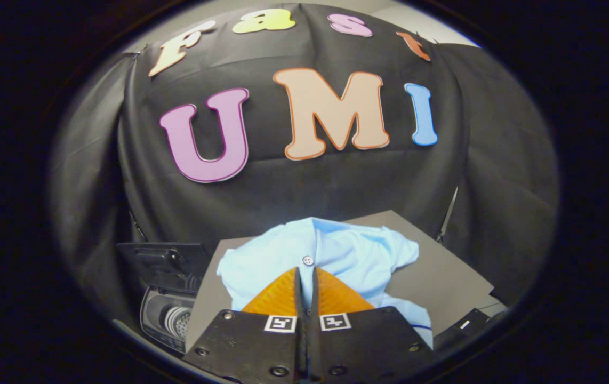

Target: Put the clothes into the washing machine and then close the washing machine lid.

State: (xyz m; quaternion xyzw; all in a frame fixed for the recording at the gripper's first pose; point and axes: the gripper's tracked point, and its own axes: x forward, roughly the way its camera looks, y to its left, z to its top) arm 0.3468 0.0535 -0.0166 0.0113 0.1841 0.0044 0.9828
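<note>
A light blue buttoned shirt (331, 253) lies bunched on a grey board (443, 288), spreading ahead of my fingers and to both sides of them. My gripper (305, 274) is shut on the shirt, with a thin fold of cloth pinched between the two fingers just below a small button. The small washing machine (168, 312) sits left of the fingers and lower than the board. Its dark lid (168, 264) stands raised and the drum opening shows beneath it.
The black cloth wall rises close behind the board and wraps round both sides. A dark flat object (467, 325) lies off the board's right corner, beside a pale surface.
</note>
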